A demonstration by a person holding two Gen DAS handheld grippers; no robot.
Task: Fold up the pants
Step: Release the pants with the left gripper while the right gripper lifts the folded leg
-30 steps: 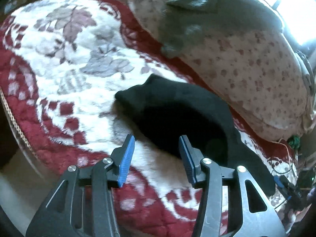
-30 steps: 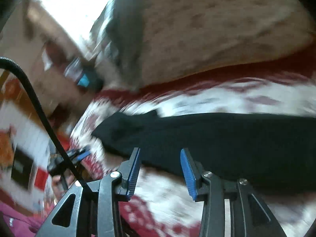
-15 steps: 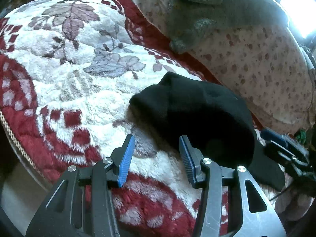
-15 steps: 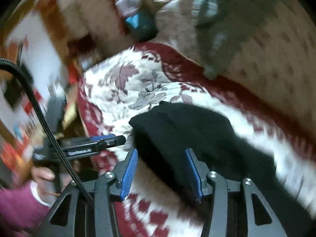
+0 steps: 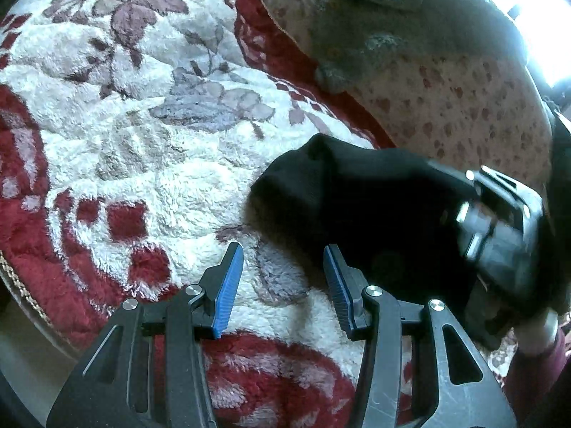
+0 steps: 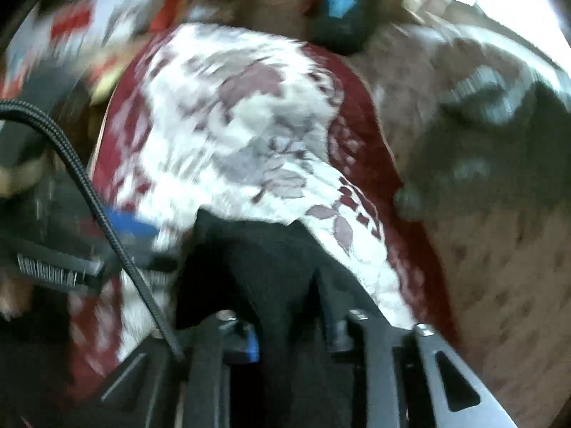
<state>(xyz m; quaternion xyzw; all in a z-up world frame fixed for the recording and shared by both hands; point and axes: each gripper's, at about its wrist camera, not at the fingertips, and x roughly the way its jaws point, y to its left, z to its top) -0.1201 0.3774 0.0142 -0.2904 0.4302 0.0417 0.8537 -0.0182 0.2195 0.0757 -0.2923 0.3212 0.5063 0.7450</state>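
Observation:
The black pants (image 5: 357, 207) lie bunched on the red and white floral blanket (image 5: 142, 142). My left gripper (image 5: 283, 285) is open and empty, just in front of the pants' near edge. In the left wrist view the right gripper (image 5: 499, 228) sits on the right side of the pants. In the blurred right wrist view black pants cloth (image 6: 271, 267) covers my right gripper (image 6: 292, 324) and fills the gap between the fingers. The fingers stand apart and the cloth hides whether they pinch it.
A spotted beige pillow (image 5: 464, 100) with a grey knitted garment (image 5: 392, 10) on it lies behind the pants. The blanket's edge (image 5: 21, 285) runs along the lower left. The left gripper also shows in the right wrist view (image 6: 117, 235).
The pants have been pulled into a shorter, thicker bundle. My right gripper has moved in over the pants, and cloth now covers its fingers. My left gripper stayed open near the front edge.

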